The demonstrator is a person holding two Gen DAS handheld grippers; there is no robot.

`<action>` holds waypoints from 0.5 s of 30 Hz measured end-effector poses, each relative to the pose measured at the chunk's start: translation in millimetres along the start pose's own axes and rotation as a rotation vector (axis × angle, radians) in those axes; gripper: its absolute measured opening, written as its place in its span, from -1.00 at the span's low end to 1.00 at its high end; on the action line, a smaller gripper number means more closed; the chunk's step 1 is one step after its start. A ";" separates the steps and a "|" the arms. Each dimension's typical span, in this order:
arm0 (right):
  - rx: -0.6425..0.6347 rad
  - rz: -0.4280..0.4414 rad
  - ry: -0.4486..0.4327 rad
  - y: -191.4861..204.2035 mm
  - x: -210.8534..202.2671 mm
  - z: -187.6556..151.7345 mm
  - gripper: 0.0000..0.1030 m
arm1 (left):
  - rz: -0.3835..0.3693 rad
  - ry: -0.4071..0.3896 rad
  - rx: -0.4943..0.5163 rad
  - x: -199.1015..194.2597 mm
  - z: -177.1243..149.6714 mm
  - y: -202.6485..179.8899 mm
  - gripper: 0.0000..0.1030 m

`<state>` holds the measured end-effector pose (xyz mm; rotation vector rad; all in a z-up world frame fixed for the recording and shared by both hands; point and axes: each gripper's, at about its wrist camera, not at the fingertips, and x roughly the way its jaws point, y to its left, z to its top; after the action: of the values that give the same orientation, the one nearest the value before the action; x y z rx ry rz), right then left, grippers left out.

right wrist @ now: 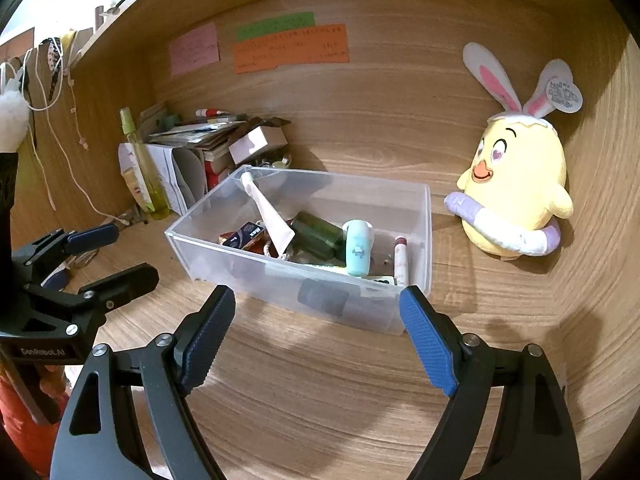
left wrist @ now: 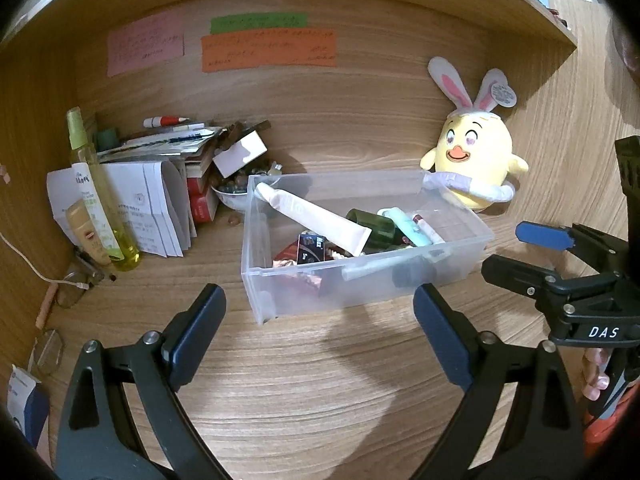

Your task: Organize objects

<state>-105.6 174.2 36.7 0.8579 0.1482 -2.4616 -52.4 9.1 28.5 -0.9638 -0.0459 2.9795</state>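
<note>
A clear plastic bin (left wrist: 256, 272) (right wrist: 192, 236) stands on the wooden desk. It holds a white tube (left wrist: 316, 216) (right wrist: 268, 212), a dark green bottle (left wrist: 370, 224) (right wrist: 318, 232), a light blue tube (left wrist: 410, 224) (right wrist: 357, 252), a lip balm stick (right wrist: 401, 260) and a small dark box (left wrist: 310, 250) (right wrist: 244, 236). My left gripper (left wrist: 320, 308) is open and empty, just in front of the bin. My right gripper (right wrist: 318, 308) is open and empty at the bin's near side; it also shows in the left wrist view (left wrist: 516, 248).
A yellow chick plush with bunny ears (left wrist: 472, 160) (right wrist: 516, 192) sits right of the bin. A spray bottle (left wrist: 96, 196) (right wrist: 140, 164), folded papers (left wrist: 148, 204), stacked books and a small bowl (left wrist: 234, 196) crowd the left corner. Glasses (left wrist: 60, 320) and a cable lie far left.
</note>
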 end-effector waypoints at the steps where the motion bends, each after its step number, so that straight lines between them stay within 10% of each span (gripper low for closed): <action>1: 0.000 -0.001 0.000 0.3 -0.1 -0.1 0.60 | -0.001 0.000 -0.002 0.1 -0.2 0.3 0.86; 15: -0.017 0.001 -0.005 5.8 -0.6 2.5 0.60 | -0.002 0.003 -0.007 1.1 -0.1 2.8 0.87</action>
<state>-103.6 168.8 39.4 0.8451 0.1665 -2.4580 -53.2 6.4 27.7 -0.9686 -0.0578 2.9777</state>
